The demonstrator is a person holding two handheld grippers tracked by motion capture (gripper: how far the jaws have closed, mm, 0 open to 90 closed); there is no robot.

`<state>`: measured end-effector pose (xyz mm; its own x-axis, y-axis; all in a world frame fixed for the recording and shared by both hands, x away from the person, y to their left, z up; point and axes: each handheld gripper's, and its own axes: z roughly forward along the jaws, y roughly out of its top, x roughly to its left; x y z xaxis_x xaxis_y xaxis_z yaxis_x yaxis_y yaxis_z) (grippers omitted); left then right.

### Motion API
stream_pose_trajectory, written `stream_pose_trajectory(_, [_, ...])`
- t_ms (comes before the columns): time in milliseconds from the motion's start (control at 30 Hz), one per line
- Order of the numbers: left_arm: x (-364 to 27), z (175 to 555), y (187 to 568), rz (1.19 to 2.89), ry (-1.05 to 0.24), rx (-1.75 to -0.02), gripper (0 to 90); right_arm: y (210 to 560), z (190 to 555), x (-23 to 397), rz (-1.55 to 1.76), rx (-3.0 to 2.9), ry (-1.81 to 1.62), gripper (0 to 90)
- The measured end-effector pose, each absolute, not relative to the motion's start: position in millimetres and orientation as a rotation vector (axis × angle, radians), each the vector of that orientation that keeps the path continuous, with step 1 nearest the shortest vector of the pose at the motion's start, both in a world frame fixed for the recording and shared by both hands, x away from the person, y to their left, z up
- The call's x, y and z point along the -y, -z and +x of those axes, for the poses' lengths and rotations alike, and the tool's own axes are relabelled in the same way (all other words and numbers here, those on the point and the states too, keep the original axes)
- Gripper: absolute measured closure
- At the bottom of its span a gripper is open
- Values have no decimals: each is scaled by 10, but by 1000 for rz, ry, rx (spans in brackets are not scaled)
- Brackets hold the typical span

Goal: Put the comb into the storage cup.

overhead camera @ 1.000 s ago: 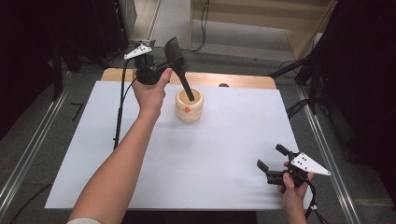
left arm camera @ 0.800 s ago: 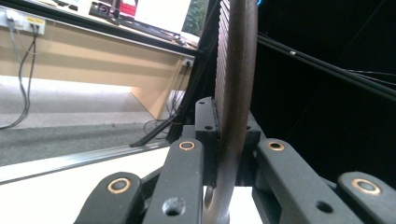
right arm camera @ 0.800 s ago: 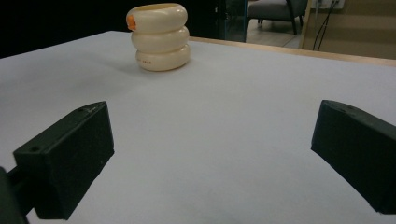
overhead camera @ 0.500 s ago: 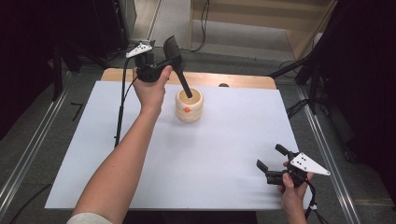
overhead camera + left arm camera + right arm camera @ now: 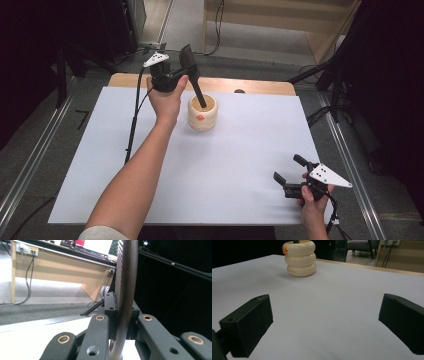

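left gripper (image 5: 186, 75) is clamping a dark spatula (image 5: 192, 75) near its slotted head, jaws pinched tight on the stem, which shows in the left gripper view as a dark bar (image 5: 126, 297) running up between the pads. the handle end is sitting down inside the cream holder (image 5: 202, 113), a ribbed ring-stacked cup with a small orange mark on its side. the holder is standing upright on the white table sheet (image 5: 225, 165); the spatula is leaning out of it, tilted toward the left hand (image 5: 166, 102) just beside the holder.

right gripper (image 5: 296, 176) is idling well away from the holder, near the sheet's front corner, jaws spread wide with nothing between them; in the right gripper view the holder (image 5: 300, 258) is standing far off beyond its fingertips (image 5: 249, 325).

step in hand looks like seating the spatula in the holder or drawing it out, cannot tell which. to do it well: keep the stem moving along its own lean, not sideways, since the holder looks light and nothing is bracing it, so a side push on the rim could tip or slide it. keep the pinch firm until the handle end is resting on the bottom. the right gripper could come in and steady the holder wall if it starts dragging.
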<state>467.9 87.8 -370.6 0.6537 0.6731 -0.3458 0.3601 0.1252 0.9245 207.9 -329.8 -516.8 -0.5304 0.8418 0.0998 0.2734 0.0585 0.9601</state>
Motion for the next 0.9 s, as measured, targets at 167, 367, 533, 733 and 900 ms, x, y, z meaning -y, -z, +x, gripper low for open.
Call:
stream_pose_trajectory(167, [-872,4687,3780,1493,-285,-921,836,5168,2080,3305,1113,-1839,-1492,0])
stream_pose_trajectory(367, [-867,4674,3856,1504,-298,-928,836,5170,2084,3307,1111,-1838,-1490,0])
stream_pose_trajectory(533, [-864,4678,3947,1507,-291,-946,836,5170,2081,3312,1118,-1833,-1496,0])
stream_pose_trajectory(733, [-849,4666,4025,1514,-290,-949,835,5171,2084,3311,1115,-1832,-1496,0])
stream_pose_trajectory(900, [-853,4663,4107,1503,-281,-970,835,5174,2079,3325,1124,-1819,-1509,0])
